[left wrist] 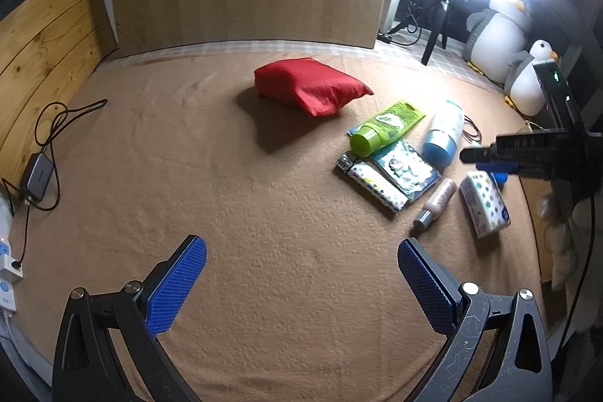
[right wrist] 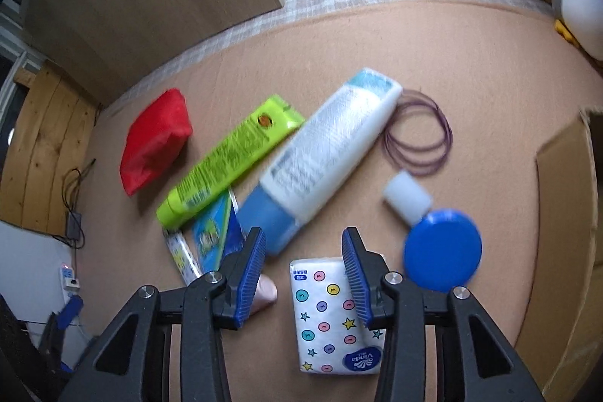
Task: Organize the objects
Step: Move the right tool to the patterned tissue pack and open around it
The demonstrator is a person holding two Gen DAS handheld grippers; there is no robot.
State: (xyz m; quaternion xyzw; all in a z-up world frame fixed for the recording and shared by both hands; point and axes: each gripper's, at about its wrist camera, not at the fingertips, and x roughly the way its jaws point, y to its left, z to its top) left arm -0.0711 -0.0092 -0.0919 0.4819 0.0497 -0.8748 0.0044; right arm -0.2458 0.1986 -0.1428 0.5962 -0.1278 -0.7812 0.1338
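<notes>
Right wrist view is taken up by the right hand-held gripper [right wrist: 303,274], held steeply downward over a brown blanket [right wrist: 471,70] with its jaws part-way in and nothing pressed between them; the right pad overlaps the top right corner of a tissue pack [right wrist: 331,319], whether in contact cannot be told, while the left pad stands clear of the pack's left edge. The pack lies just below and slightly right of the gap between the fingers, its long axis running nearly along the line in which they point, so its short width is what would have to be spanned (a small shift to the right would seem needed to centre it). Crowding is tight on the left: a pink bottle [right wrist: 265,292] lies just beside the left finger, and a white-and-blue tube [right wrist: 324,153] ends just ahead of the fingertips, a green tube [right wrist: 230,161] beside it. On the right a blue lid [right wrist: 443,249] sits near the right finger, and a cardboard box [right wrist: 565,213] edges the blanket farther out. Open blanket is left mainly toward the red pouch [left wrist: 311,85] and in front of the left hand-held gripper [left wrist: 301,283], which is held wide and empty, well apart from the cluster; the right one is judged much the nearer to the pack [left wrist: 486,204].
</notes>
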